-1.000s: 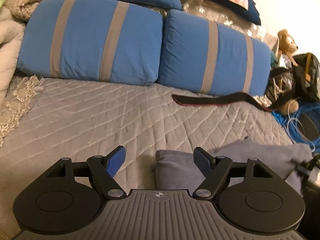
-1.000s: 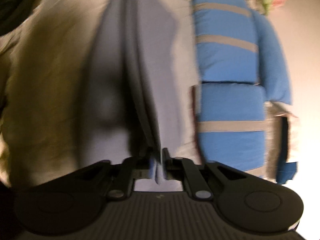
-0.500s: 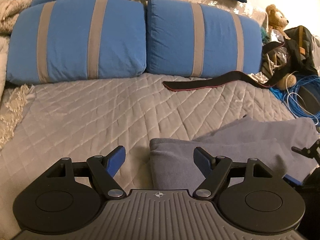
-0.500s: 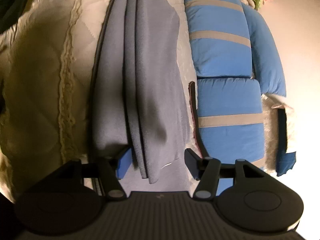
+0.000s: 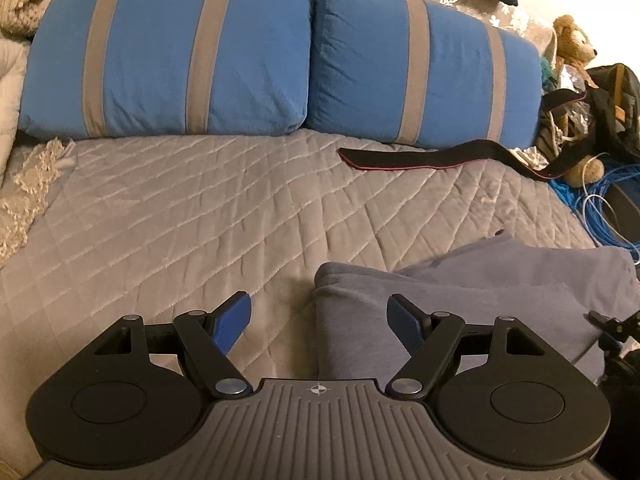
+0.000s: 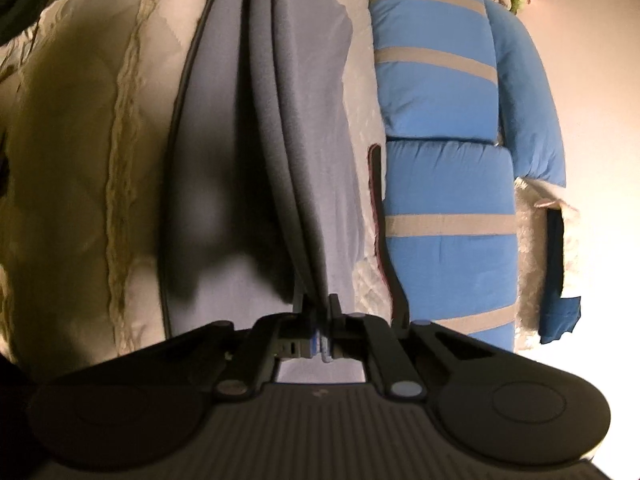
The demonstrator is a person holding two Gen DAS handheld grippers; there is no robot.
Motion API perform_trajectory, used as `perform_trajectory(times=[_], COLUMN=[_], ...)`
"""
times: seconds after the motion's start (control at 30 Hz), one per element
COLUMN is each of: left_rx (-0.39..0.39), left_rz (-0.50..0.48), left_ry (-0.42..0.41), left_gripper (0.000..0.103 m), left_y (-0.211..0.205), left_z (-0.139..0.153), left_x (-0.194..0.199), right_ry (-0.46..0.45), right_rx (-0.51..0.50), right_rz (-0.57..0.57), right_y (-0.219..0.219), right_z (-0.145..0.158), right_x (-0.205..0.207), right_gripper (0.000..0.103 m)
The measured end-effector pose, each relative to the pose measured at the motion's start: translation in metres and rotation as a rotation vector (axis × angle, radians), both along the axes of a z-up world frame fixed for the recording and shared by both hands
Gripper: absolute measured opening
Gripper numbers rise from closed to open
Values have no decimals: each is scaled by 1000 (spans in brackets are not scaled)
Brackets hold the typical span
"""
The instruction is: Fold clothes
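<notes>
A grey garment [image 5: 460, 304] lies folded on the quilted bedspread [image 5: 200, 216], at the near right in the left wrist view. My left gripper [image 5: 318, 318] hovers open over the garment's left folded edge; the cloth sits under its right finger [image 5: 402, 318], and neither pad presses it. In the right wrist view the same grey garment [image 6: 304, 128] runs away from the camera in long layered folds. My right gripper [image 6: 320, 308] is shut on the near end of those layers, with the pads pinching the cloth.
Two blue pillows with grey stripes [image 5: 180, 52] [image 5: 424, 64] lean at the head of the bed. A black strap [image 5: 432, 158] lies before them. A teddy bear [image 5: 572, 44], a dark bag and blue cables [image 5: 600, 208] crowd the right edge. Cream blankets [image 5: 20, 40] pile at the left.
The right gripper opened around the garment's folded layers, then closed on them. The left gripper tilted a little, bringing more of the garment into view, and stayed open.
</notes>
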State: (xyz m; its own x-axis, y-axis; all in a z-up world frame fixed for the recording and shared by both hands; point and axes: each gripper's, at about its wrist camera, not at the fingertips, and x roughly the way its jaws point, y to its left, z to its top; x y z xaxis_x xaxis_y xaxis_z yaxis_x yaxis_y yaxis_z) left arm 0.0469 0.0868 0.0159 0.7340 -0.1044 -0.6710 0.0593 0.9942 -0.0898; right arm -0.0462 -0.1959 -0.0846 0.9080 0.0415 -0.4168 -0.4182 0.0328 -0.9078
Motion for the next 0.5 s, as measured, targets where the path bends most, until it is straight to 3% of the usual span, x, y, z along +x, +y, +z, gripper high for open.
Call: perform_trajectory(times=[0.03, 0.17, 0.23, 0.37, 0.5], left_rx=[-1, -9, -27, -106, -237], left_rz=[-2, -12, -12, 2, 1], left_ry=[0, 8, 26, 100, 180], left_gripper=[74, 74, 74, 74, 74], left_y=[0, -1, 0, 10, 28], left_z=[0, -1, -4, -17, -35], left_x=[0, 1, 3, 14, 26], right_ry=[24, 120, 132, 159, 193], right_rx=[4, 45, 116, 326, 564], right_rz=[-6, 3, 2, -19, -48], right_y=[0, 1, 4, 9, 17], right_z=[0, 4, 13, 38, 56], right_x=[0, -6, -8, -9, -2], right_gripper=[21, 50, 70, 81, 87])
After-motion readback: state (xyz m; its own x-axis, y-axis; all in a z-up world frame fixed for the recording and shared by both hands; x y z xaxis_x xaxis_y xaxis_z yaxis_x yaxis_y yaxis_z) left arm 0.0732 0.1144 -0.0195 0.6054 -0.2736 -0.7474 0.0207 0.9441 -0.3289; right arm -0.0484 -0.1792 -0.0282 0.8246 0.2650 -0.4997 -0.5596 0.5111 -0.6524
